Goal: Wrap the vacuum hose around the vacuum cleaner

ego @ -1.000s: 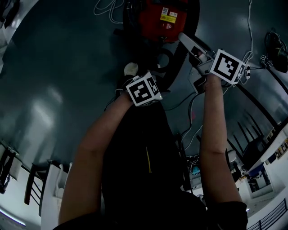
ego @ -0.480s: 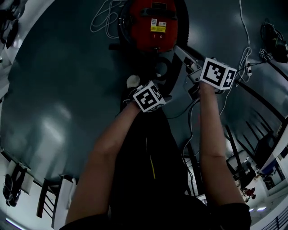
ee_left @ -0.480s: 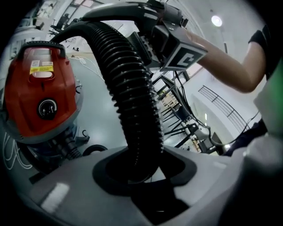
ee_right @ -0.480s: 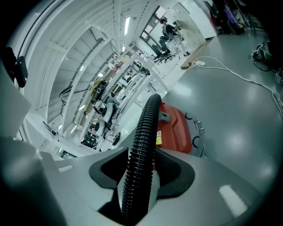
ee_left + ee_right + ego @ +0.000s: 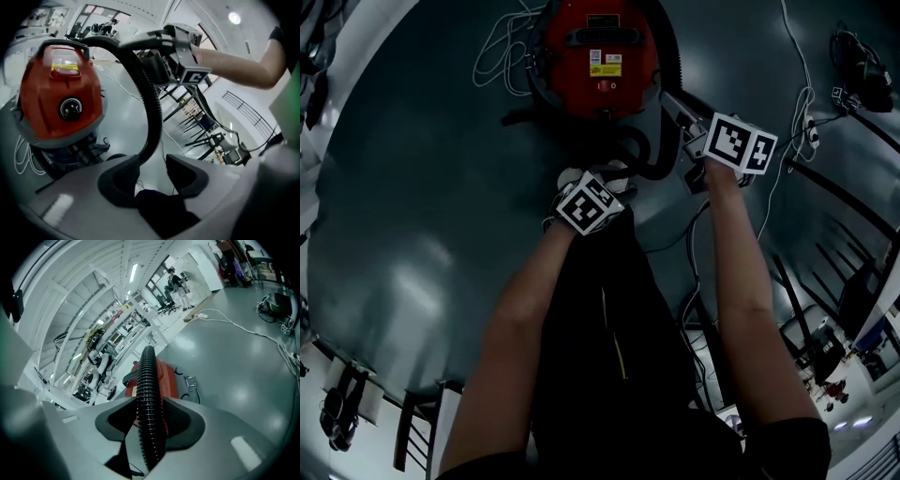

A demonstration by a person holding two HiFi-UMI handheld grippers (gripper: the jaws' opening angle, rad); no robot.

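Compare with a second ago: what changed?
The right gripper and left gripper both sank toward the vacuum cleaner. The right gripper's jaws have just been closing on the hose between them. Unchanged: the left gripper's jaws are apart beside the hose, and the vacuum cleaner is in place on the floor.

We see a glossy, dark grey floor (image 5: pixel 422 187). The red vacuum cleaner (image 5: pixel 598 58) stands on it, with a loose white cable (image 5: pixel 499 49) looped just beside it. A second white cable (image 5: pixel 795 70) trails across the floor on the other side, near a dark bundle (image 5: pixel 855 56).
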